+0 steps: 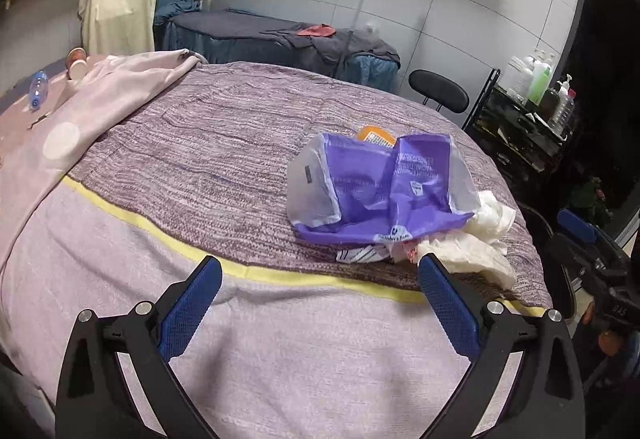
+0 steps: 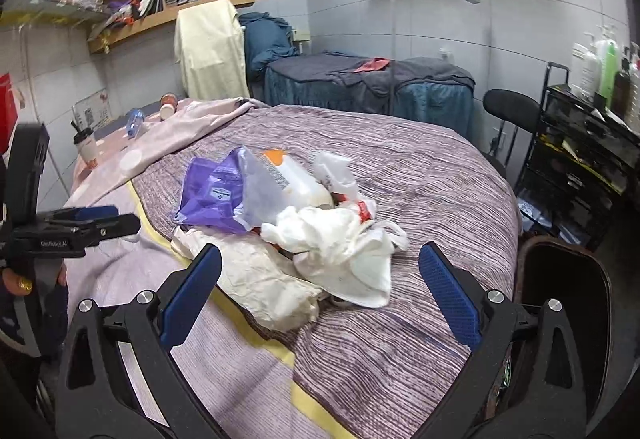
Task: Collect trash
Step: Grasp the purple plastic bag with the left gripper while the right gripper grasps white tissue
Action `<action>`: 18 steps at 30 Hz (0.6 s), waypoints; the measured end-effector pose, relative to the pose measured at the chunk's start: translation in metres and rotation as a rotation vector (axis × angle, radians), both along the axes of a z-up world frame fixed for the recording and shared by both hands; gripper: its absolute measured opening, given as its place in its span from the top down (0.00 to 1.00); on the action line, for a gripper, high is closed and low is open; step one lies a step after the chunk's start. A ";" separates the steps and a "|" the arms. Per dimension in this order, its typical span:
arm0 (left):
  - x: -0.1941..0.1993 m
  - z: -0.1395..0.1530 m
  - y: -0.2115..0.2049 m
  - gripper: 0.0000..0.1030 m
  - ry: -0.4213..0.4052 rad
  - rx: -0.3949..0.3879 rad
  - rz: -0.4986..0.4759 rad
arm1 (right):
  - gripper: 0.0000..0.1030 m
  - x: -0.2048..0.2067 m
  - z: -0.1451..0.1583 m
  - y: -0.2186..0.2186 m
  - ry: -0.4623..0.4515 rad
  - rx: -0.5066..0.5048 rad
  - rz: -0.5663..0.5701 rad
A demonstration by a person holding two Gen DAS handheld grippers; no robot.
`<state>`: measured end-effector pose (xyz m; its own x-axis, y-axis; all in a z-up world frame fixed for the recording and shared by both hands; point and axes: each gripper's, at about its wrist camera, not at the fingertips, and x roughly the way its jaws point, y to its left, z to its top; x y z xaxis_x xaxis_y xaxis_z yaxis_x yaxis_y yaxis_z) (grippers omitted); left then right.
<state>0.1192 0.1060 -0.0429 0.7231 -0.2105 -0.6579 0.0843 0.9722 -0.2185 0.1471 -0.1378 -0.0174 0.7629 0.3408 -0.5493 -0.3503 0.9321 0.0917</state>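
Trash pile mid-bed on striped purple knit blanket [image 2: 420, 167]: one crumpled purple plastic tissue wrapper [image 2: 210, 199], one clear pouch with orange top [image 2: 286, 179], two wads of white crumpled paper [image 2: 340, 243], one red-white wrapper [image 2: 362, 209]. Far corner: two paper cups [image 2: 168, 107], one clear plastic bottle [image 2: 135, 122]. Right gripper [image 2: 320, 263] spread wide, empty, just short of pile. Left gripper [image 1: 320, 271] same, wide apart, holding nothing.
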 end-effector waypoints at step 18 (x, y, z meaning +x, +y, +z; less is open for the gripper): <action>0.096 -0.037 0.016 0.26 0.162 -0.321 -0.200 | 0.06 0.017 -0.008 -0.003 0.049 -0.004 -0.023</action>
